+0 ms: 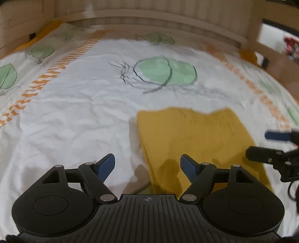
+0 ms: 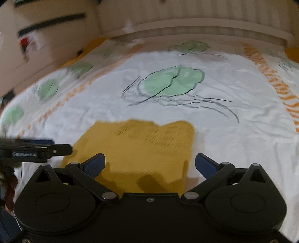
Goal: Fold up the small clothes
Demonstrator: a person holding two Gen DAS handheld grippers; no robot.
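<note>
Two grippers spread wide, holding nothing. Mustard garment [image 2: 138, 155] lies flat on bedsheet [image 2: 233, 130], long axis running away from both. Right gripper [image 2: 150, 164] hovers centred over near edge; left gripper [image 1: 147, 166] sits off its left edge.

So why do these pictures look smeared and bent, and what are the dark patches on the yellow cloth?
Left wrist view: motion blur smears the yellow cloth; the fisheye lens bows the headboard. Right wrist view: similar smear; the dark patches are shadows near the open right gripper.
</note>
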